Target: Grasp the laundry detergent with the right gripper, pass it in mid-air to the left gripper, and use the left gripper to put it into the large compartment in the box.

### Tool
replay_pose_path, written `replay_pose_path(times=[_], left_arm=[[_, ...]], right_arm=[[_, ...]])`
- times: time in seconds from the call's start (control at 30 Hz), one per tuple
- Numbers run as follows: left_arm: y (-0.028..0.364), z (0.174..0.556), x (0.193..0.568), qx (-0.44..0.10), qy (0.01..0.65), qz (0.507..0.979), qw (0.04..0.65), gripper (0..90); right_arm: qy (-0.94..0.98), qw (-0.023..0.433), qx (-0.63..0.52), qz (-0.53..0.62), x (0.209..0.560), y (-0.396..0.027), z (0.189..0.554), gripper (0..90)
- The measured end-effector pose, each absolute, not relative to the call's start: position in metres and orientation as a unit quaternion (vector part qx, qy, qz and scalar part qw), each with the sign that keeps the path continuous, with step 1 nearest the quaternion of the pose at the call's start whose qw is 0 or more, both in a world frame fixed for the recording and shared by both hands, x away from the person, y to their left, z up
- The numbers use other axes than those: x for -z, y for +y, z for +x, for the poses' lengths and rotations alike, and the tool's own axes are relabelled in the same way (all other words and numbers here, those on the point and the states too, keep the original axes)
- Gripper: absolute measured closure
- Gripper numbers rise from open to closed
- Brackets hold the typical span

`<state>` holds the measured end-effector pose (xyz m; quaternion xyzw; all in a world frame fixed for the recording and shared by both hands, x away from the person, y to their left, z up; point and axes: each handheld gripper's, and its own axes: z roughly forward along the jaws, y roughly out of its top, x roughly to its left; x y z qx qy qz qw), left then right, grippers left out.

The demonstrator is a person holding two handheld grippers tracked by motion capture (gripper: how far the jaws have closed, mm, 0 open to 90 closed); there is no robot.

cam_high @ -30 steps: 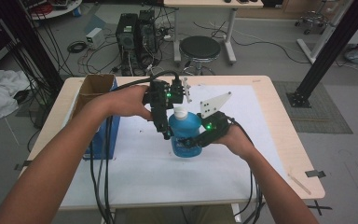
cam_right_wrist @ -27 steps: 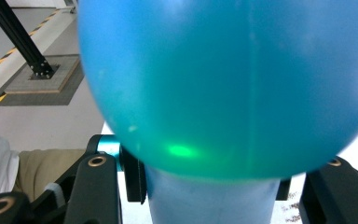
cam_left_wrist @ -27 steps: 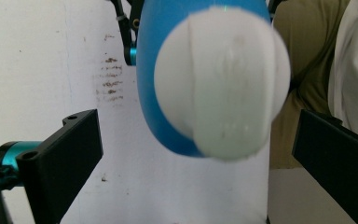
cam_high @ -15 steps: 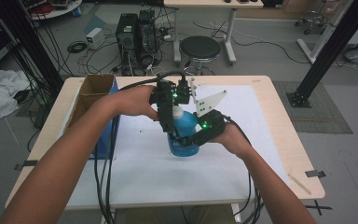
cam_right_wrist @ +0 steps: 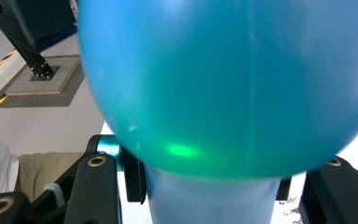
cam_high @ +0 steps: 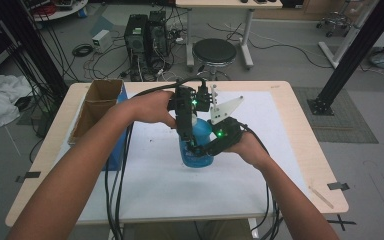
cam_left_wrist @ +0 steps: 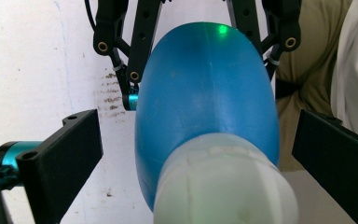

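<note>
I see the table [cam_high: 300, 165] covered by a white sheet [cam_high: 155, 185], with an open cardboard box [cam_high: 96, 107] at its left edge. Near the sheet's middle stands the blue bottle [cam_high: 196, 150], upright, white cap [cam_left_wrist: 223, 186] on top. From the high view, my right gripper [cam_high: 200, 150] comes in level from the right and is clamped on the bottle's lower body; in the right gripper view the blue body bulges close above the jaws and both black jaws press against its narrower lower part, one each side. My left gripper [cam_high: 186, 131] hangs over the bottle from above, pointing down. In the left gripper view its two black jaws stand apart, one on either side of the cap, with clear gaps between each jaw and the cap, touching nothing. Farther down in that view the right gripper's linkage flanks the bottle's base. A green lamp's glint sits on the blue plastic.
</note>
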<state>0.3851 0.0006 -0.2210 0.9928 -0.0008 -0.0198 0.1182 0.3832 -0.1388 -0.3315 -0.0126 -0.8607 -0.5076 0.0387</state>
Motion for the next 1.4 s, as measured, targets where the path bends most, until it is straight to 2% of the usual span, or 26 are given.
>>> replay_pose_path(times=[0.2,0.27,0.53,1.13,1.4], left_arm=[[-0.0011,0.3864,0.2227,0.017,-0.005,0.993,0.115,3.6],[-0.0009,0.3866,0.2225,0.023,-0.013,0.993,0.114,15.1],[-0.0003,0.3859,0.2235,0.02,-0.008,0.994,0.108,15.2],[-0.0025,0.3853,0.2253,0.025,-0.016,0.994,0.107,26.8],[-0.0019,0.3849,0.2248,0.022,-0.02,0.994,0.107,28.8]], right_arm=[[-0.861,0.04,0.508,-0.011,0.332,-0.1385,0.3829,44.5],[-0.86,0.039,0.509,-0.01,0.332,-0.138,0.3829,44.4],[-0.86,0.04,0.509,-0.012,0.3317,-0.1384,0.3829,44.4],[-0.858,0.041,0.512,-0.014,0.3313,-0.1393,0.3817,44.4],[-0.858,0.042,0.511,-0.012,0.3314,-0.1392,0.3819,44.4]])
